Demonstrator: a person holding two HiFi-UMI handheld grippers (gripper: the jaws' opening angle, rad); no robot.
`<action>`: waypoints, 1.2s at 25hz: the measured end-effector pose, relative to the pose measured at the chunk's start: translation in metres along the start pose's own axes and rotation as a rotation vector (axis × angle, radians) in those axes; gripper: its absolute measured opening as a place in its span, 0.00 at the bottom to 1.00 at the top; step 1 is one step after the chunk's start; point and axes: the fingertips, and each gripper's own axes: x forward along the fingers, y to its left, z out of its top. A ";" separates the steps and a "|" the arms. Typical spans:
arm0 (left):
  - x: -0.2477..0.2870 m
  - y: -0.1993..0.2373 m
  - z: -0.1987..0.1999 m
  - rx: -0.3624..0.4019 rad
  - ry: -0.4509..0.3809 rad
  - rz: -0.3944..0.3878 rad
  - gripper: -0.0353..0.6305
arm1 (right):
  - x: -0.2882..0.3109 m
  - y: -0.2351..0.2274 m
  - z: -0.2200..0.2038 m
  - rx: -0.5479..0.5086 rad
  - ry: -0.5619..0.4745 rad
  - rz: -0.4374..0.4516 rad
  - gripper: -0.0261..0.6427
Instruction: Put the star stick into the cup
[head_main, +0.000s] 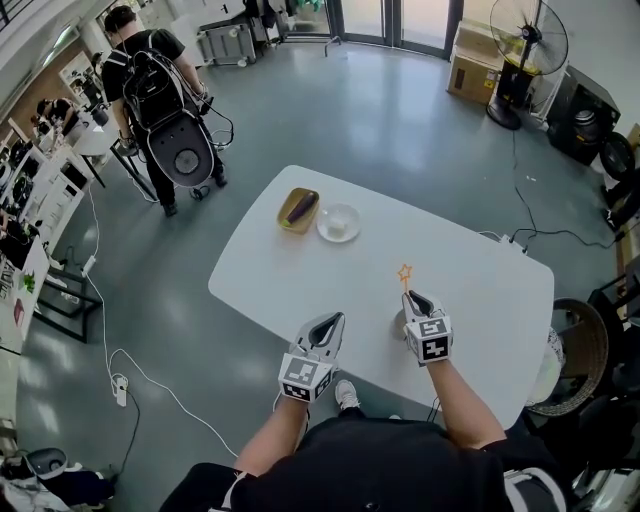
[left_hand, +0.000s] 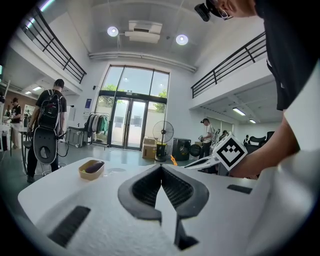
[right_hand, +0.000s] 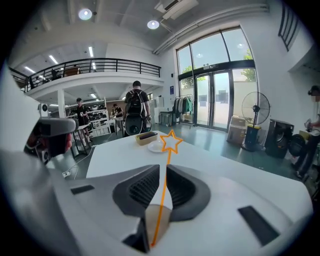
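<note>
My right gripper (head_main: 413, 297) (right_hand: 166, 169) is shut on the thin orange star stick (head_main: 405, 273) (right_hand: 170, 142). The stick runs up between the jaws, its star tip pointing away over the white table (head_main: 470, 290). A clear cup (head_main: 338, 222) (right_hand: 157, 146) stands further back near the table's far edge, well beyond the star. My left gripper (head_main: 336, 320) (left_hand: 161, 168) is shut with nothing in it, hovering low over the near part of the table to the left of the right one.
A yellow dish (head_main: 299, 209) (left_hand: 92, 169) holding a dark purple item sits just left of the cup. A person with a backpack (head_main: 150, 75) stands beyond the table at left. A fan (head_main: 527, 45), boxes and floor cables lie around; a wicker chair (head_main: 580, 355) is at the right.
</note>
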 end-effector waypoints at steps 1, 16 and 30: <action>0.000 0.000 0.000 0.000 -0.001 0.000 0.07 | -0.005 0.000 0.008 -0.003 -0.021 -0.003 0.11; -0.001 -0.004 0.017 0.009 -0.004 0.058 0.07 | -0.085 0.008 0.139 -0.062 -0.363 0.002 0.07; -0.013 -0.008 0.029 0.030 0.007 0.087 0.07 | -0.151 0.020 0.181 -0.121 -0.539 0.005 0.05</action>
